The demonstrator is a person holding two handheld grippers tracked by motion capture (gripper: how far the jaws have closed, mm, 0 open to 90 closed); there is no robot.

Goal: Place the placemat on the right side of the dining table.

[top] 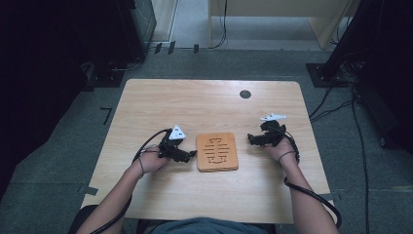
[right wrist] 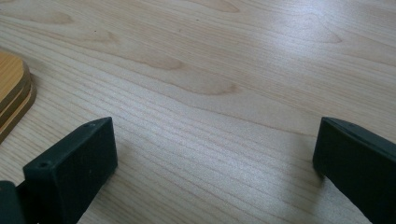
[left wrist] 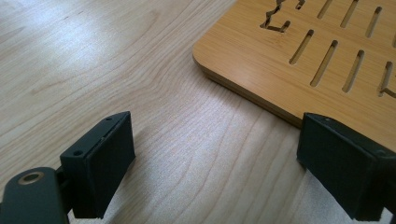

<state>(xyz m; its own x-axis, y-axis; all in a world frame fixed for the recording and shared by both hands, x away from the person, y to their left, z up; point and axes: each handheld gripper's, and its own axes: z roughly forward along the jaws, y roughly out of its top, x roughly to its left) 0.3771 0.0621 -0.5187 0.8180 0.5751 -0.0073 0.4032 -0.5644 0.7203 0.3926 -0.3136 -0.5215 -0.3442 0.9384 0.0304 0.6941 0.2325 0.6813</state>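
A square bamboo board (top: 217,151) with slots cut through it lies flat in the middle of the table. My left gripper (top: 193,154) rests on the table just left of the board, pointing at its left edge. In the left gripper view the jaws of the left gripper (left wrist: 215,161) stand wide open, with a corner of the board (left wrist: 299,51) just ahead and nothing between them. My right gripper (top: 250,139) sits right of the board, pointing toward it. The right gripper (right wrist: 215,158) is open over bare wood, and the board's layered edge (right wrist: 14,93) shows at the far left.
The light wooden table (top: 204,105) has a round dark cable hole (top: 245,94) near its far edge. Cables trail from both grippers off the near edge. Dark equipment stands and loose cables lie on the grey floor around the table.
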